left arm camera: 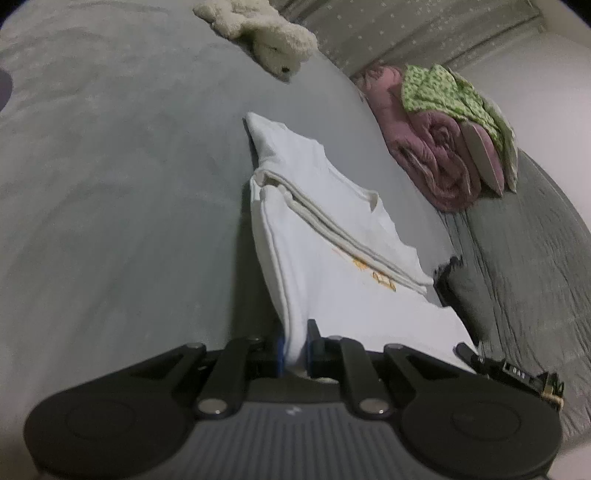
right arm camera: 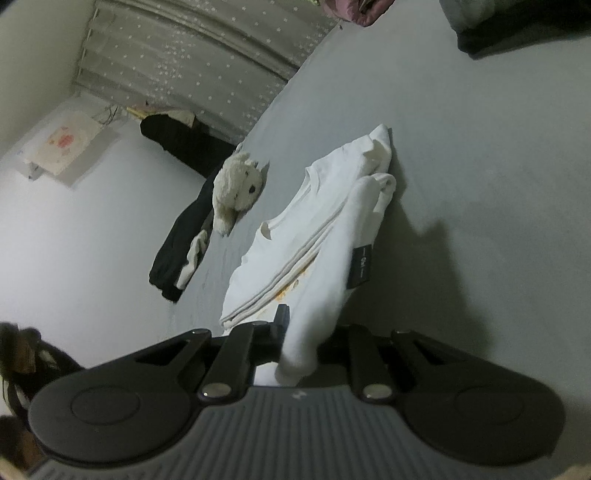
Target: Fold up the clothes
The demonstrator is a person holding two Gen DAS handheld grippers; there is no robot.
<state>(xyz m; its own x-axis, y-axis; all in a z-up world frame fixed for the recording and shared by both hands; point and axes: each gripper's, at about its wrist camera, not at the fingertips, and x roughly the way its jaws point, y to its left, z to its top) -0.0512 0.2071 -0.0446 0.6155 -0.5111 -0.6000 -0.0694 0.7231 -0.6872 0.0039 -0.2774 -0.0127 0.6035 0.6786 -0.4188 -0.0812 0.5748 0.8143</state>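
Note:
A white T-shirt [left arm camera: 325, 236] with an orange print lies partly folded on the grey bed sheet [left arm camera: 110, 184], its near edge lifted. My left gripper [left arm camera: 295, 350] is shut on one near corner of it, cloth bunched between the jaws. In the right wrist view the same white T-shirt [right arm camera: 314, 240] rises off the bed toward my right gripper [right arm camera: 299, 339], which is shut on the other near corner. A black tag [right arm camera: 360, 267] hangs on its side hem. The right gripper shows at the lower right of the left wrist view as a dark shape.
A cream plush bear [left arm camera: 266, 33] lies at the far end of the bed, also seen as the plush bear [right arm camera: 236, 192] by the bed's edge. A rolled pink blanket [left arm camera: 436, 147] with green cloth [left arm camera: 443, 92] sits at right. Dark clothes [right arm camera: 177, 251] hang over the edge.

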